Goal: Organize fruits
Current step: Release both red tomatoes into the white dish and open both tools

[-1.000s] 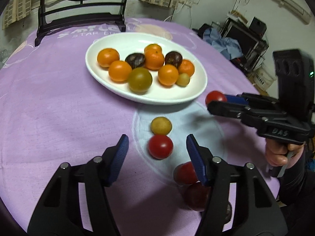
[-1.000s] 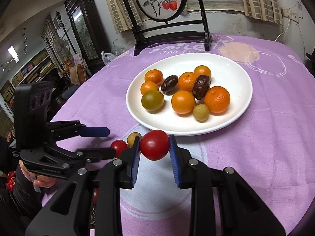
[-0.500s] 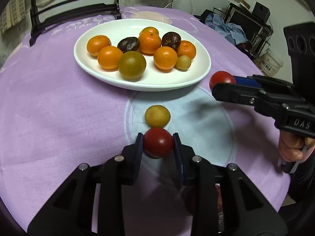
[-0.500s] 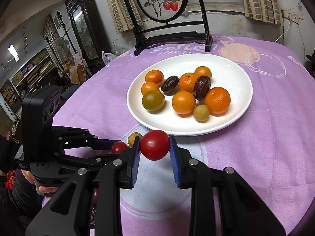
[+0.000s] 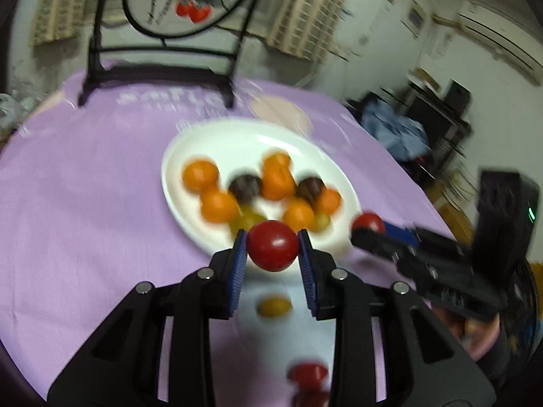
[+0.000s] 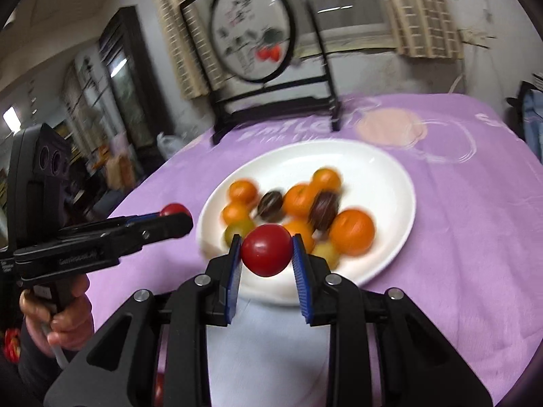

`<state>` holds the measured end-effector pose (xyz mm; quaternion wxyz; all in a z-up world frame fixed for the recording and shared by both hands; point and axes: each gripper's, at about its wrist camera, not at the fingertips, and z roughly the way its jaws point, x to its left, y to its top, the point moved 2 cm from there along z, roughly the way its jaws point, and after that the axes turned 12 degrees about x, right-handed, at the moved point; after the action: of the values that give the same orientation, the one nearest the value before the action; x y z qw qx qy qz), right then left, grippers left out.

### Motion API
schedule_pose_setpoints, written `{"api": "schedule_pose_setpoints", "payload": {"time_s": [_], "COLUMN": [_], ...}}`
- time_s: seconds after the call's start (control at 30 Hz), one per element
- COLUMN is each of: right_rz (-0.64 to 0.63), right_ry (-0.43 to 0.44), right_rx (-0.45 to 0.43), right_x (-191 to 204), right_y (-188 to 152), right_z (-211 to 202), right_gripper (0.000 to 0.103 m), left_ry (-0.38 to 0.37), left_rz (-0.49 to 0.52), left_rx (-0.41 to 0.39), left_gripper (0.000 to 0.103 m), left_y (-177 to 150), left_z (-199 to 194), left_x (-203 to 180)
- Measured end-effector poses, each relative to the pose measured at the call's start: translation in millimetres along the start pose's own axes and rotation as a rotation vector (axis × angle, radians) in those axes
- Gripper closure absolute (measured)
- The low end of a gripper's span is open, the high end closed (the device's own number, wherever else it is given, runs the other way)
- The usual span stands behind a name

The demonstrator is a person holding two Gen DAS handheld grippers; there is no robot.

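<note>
My left gripper (image 5: pixel 272 254) is shut on a red tomato (image 5: pixel 272 246) and holds it in the air near the front rim of the white plate (image 5: pixel 190 224). My right gripper (image 6: pixel 266 254) is shut on another red tomato (image 6: pixel 266 249), also lifted at the plate's (image 6: pixel 390 237) near rim. The plate holds several oranges, two dark fruits and greenish ones. In the left wrist view the right gripper (image 5: pixel 368 229) shows at the right with its tomato. In the right wrist view the left gripper (image 6: pixel 174 218) shows at the left.
A yellow fruit (image 5: pixel 274 306) and a red tomato (image 5: pixel 307 373) lie on the purple tablecloth (image 5: pixel 85 220) below my left gripper. A black framed screen (image 6: pixel 268 54) stands at the table's far edge. The table edge drops off at the right.
My left gripper has lifted its red tomato off the cloth and both grippers have risen and tilted up towards the plate. The views are blurred by motion.
</note>
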<state>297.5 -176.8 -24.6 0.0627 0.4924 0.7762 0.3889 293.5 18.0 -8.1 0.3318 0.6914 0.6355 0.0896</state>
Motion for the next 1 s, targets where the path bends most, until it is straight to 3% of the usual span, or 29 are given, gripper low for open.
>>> {"api": "schedule_pose_setpoints", "payload": {"time_s": [0.3,0.6,0.63,0.67,0.7,0.73,0.9,1.0], "right_rz": [0.036,0.049,0.05,0.053,0.055,0.051,0.007,-0.052], "right_ry": [-0.07,-0.077,-0.071,-0.068,-0.072,-0.077,-0.037,0.017], "right_rx": [-0.031,-0.01,-0.01,-0.011,-0.014,-0.018,-0.042,0.007], "right_x": [-20,-33,-33,-33,-32,-31,-14,9], "right_y": [33,41,41,40,40,40,28,8], "right_z": [24,40,40,39,36,31,-3,-9], "right_gripper": [0.074,0.072,0.065,0.061,0.054,0.053,0.051,0.051], "left_ry": [0.131,0.194,0.202,0.21,0.226,0.247,0.26,0.28], "left_rz": [-0.037,-0.034,-0.037,-0.044,-0.054,-0.061,-0.059,-0.091], "left_rx": [0.006,0.054,0.052,0.047,0.034,0.007,-0.053,-0.056], "left_gripper": [0.073,0.072,0.064,0.05,0.018,0.011,0.005,0.005], "left_y": [57,62,61,61,60,59,44,25], "left_z": [45,66,65,62,58,52,15,3], "left_x": [-3,2,2,2,3,2,3,14]}}
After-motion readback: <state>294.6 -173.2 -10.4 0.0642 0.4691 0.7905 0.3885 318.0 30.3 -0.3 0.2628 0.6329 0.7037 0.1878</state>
